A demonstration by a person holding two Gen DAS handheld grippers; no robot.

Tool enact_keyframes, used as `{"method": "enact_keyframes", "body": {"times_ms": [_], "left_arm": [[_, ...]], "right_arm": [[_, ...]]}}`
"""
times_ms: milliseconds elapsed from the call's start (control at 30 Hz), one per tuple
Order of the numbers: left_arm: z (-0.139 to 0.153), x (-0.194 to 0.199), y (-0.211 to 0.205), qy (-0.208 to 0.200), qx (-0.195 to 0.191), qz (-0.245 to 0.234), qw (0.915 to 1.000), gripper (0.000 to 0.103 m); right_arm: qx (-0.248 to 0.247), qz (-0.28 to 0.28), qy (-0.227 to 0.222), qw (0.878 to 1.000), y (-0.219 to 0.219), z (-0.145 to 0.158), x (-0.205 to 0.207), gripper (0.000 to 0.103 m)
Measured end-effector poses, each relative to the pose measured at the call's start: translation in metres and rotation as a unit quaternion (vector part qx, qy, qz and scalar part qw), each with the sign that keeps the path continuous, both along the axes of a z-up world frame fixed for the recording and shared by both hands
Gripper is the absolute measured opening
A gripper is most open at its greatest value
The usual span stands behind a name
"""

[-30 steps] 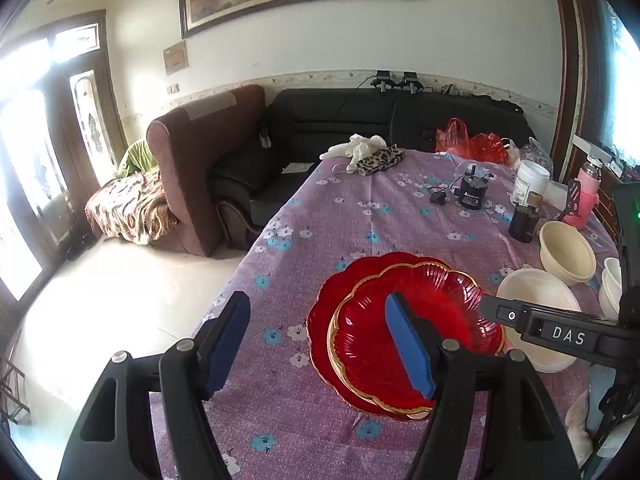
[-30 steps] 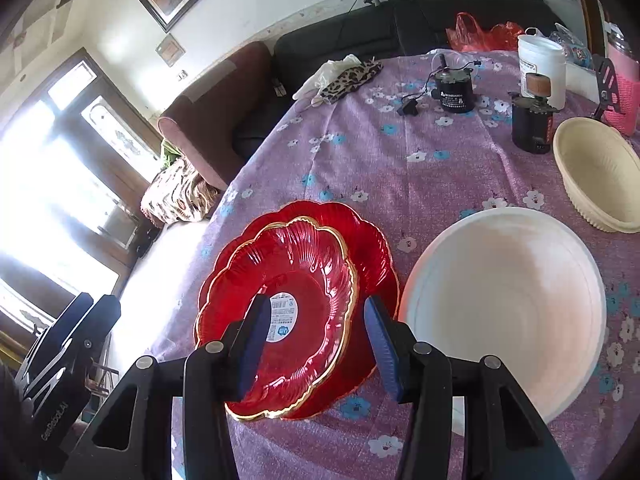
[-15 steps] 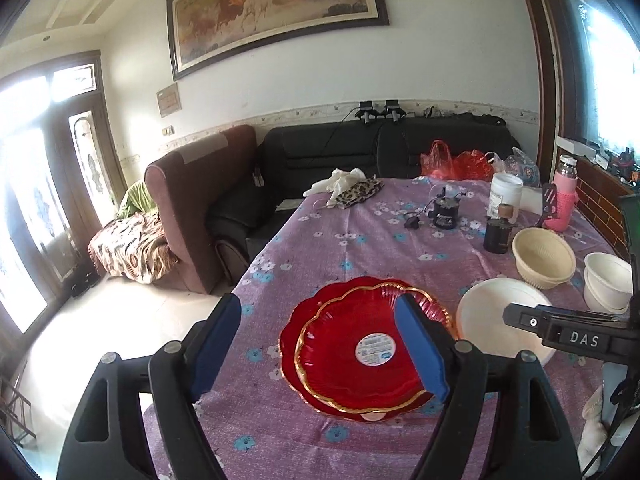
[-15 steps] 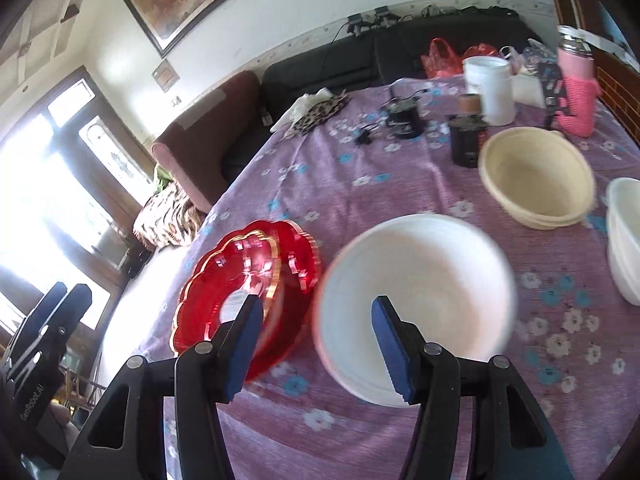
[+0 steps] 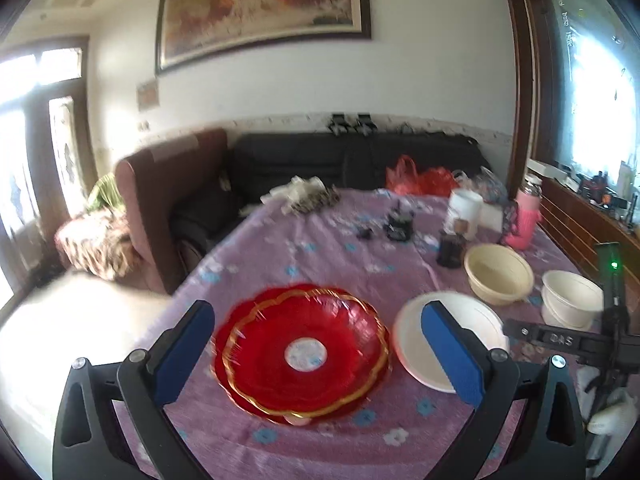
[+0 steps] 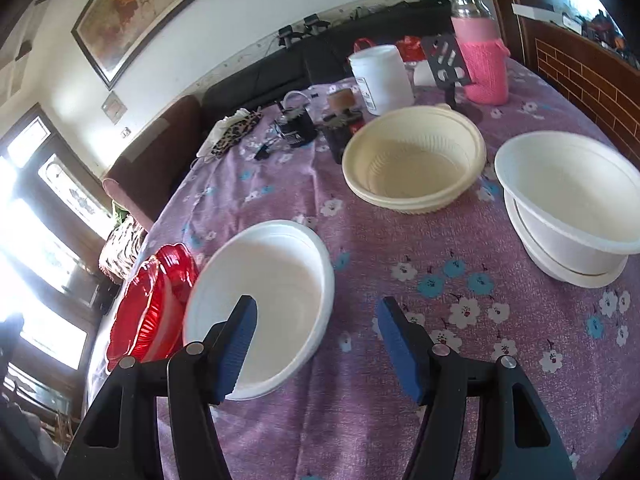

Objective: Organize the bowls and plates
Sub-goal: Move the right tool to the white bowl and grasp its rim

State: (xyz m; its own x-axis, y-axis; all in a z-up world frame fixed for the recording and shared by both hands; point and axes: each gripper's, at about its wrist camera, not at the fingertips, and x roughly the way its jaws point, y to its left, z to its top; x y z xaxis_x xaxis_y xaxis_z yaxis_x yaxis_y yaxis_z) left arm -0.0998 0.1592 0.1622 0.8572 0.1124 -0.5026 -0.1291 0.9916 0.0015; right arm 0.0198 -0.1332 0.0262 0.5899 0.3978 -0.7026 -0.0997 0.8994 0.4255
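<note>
Two red scalloped plates lie stacked near the table's front edge, with a white shallow bowl just right of them. My left gripper hovers back from the red plates, its jaws opening wide and holding nothing. In the right wrist view, my right gripper hangs over the right part of the white shallow bowl. Its jaws are opening, and the left finger stands over the bowl without pressing on it. The red plates show at the left. Stacked cream bowls and stacked white bowls stand farther right.
A purple flowered cloth covers the table. At the back stand a white jar, a pink-sleeved bottle, small dark items and a red bag. Sofas stand beyond the table's left and far edges.
My left gripper has drawn back from the red plates and spread wider. My right gripper has swung right, from over the red plates to over the white shallow bowl, and spread wider too.
</note>
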Motion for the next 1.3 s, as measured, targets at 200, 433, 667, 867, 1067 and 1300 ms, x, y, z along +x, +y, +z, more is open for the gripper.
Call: {"method": "enact_keyframes", "body": {"times_ms": [200,433,667,867,1067,1300], "left_arm": [[-0.019,-0.001,0.017,0.023,-0.037,0.017,0.9989,0.103],[-0.02,-0.018,0.07,0.008,-0.1,0.085,0.9913,0.103],[-0.025,-0.013,0.06,0.025,-0.105,0.06,0.9923,0.103],[-0.04,0.003,0.021,0.071,-0.106,-0.004,0.9918,0.103],[-0.059,0.023,-0.035,0.101,-0.085,-0.065,0.9891,0.103],[-0.072,0.032,-0.062,0.134,-0.083,-0.087,0.9838,0.103]], "right_arm": [[0.002,-0.001,0.024,1.0,0.01,-0.015,0.018,0.067],[0.007,0.015,0.06,0.998,0.032,-0.027,0.028,0.052],[0.004,0.016,0.081,0.997,0.018,-0.031,0.022,0.015],[-0.019,0.014,0.082,0.996,-0.011,-0.023,0.001,0.015],[-0.029,-0.004,0.08,0.996,-0.046,-0.019,-0.014,0.015],[0.048,-0.002,0.068,0.997,-0.054,-0.02,-0.013,0.066]]}}
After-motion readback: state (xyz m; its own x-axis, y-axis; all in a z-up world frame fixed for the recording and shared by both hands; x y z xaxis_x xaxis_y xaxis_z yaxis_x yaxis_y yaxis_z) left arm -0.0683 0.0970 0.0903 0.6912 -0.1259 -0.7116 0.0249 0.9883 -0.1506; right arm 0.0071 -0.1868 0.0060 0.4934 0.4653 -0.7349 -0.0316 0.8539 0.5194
